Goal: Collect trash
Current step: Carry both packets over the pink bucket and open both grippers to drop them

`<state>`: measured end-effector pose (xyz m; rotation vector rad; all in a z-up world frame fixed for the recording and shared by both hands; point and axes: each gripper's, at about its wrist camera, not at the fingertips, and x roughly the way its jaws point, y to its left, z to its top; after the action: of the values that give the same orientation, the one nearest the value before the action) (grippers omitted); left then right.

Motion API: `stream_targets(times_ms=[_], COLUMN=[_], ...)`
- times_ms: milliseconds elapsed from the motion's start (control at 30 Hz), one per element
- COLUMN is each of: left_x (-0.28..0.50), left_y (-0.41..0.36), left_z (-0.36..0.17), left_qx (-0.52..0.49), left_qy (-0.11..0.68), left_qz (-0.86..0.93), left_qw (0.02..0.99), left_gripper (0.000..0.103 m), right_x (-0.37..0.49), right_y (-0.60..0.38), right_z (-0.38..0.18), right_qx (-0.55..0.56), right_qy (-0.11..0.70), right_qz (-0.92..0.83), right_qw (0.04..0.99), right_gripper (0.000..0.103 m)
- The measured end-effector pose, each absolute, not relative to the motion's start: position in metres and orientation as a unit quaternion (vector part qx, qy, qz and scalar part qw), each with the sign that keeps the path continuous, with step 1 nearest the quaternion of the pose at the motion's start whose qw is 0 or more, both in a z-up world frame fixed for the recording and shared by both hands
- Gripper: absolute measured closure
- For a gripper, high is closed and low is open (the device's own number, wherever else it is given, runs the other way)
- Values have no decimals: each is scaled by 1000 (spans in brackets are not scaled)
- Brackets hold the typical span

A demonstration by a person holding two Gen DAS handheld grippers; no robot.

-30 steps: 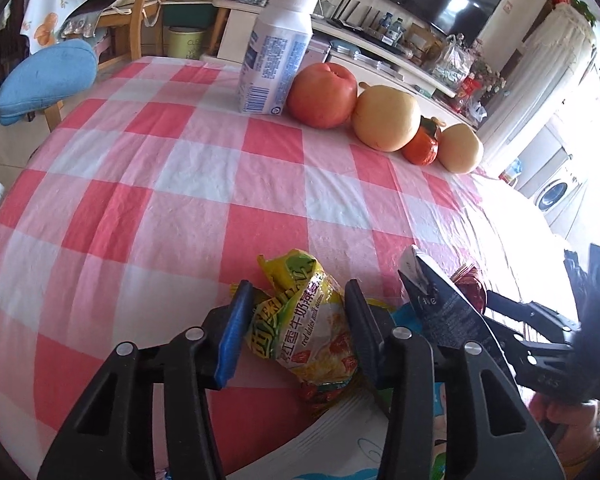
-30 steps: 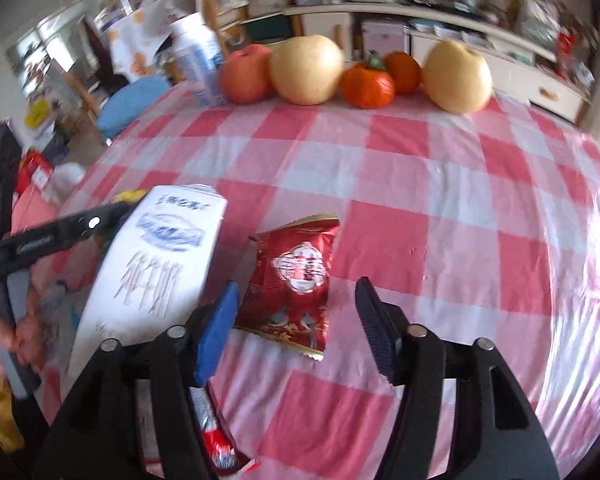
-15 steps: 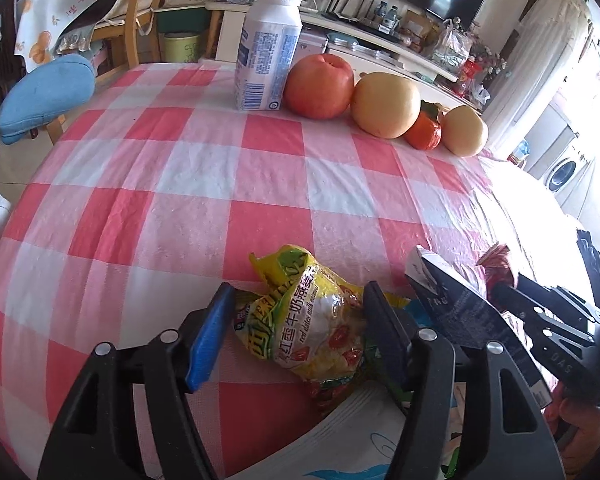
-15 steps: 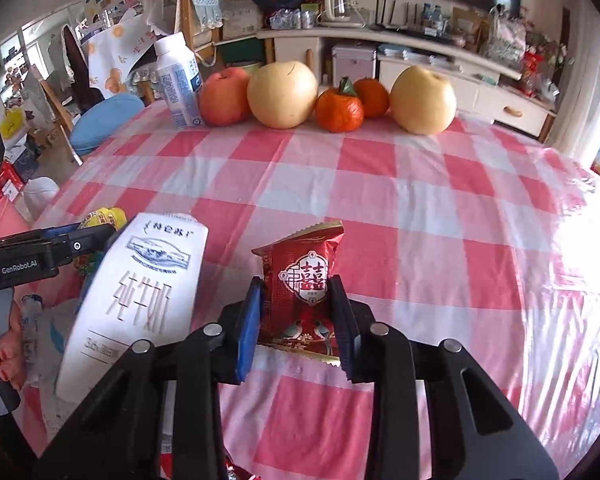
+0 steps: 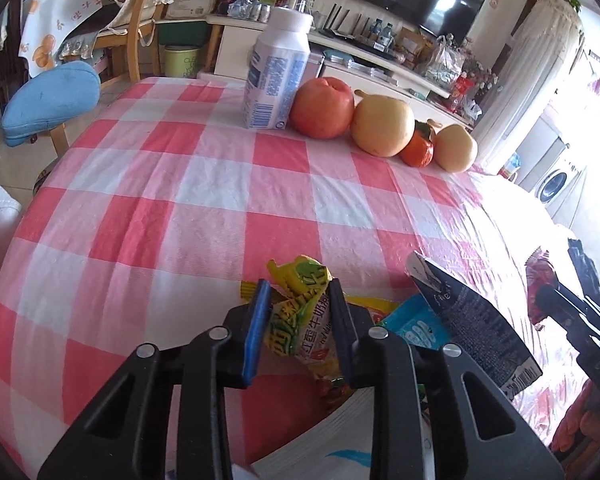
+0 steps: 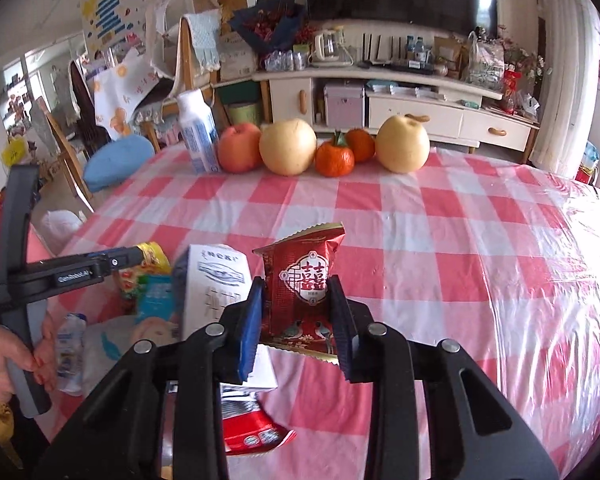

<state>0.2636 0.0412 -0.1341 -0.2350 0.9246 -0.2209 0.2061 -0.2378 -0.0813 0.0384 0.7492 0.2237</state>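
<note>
My left gripper [image 5: 298, 288] is closing on a yellow snack packet [image 5: 300, 330] at the near edge of the checked tablecloth [image 5: 204, 208], and both pads press on it. My right gripper [image 6: 296, 282] is shut on a red sweet packet [image 6: 304, 256], held upright just above the cloth. Between the two stands a white milk carton [image 6: 214, 280], leaning out of a white plastic bag [image 5: 340, 436]. The bag also holds a blue packet [image 5: 416, 324], a small bottle [image 6: 70, 344] and a red wrapper [image 6: 252, 428]. A person's hand [image 6: 4, 356] grips the left tool's handle.
At the table's far edge stand a white milk bottle [image 5: 278, 76], an apple [image 5: 322, 108], two pears [image 6: 288, 146] and oranges [image 6: 334, 158] in a row. A chair with a blue cushion [image 5: 48, 104] is off the left side. A TV cabinet [image 6: 420, 108] lies beyond.
The left jaws widened, then shut on the yellow packet. The right jaws shut on the red packet and lifted it off the cloth, upright.
</note>
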Motion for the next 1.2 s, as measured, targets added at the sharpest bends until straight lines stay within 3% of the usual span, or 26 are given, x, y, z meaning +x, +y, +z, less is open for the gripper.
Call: stream_targets(times_ms=[733,1200], left_x=[233,194], left_y=[135,270], left_z=[-82,-50], left_qx=[-195,-249], left_qy=[361,297], left_qz=[-101,29], left_qw=[906,921], left_gripper=[73,73], right_x=[171,163], right_y=[-145,0], right_z=[-45,-27], right_qx=[-6,-25], right_qy=[343,334], right_qz=[195,335], right_qw=[919,881], right_gripper=[70,70])
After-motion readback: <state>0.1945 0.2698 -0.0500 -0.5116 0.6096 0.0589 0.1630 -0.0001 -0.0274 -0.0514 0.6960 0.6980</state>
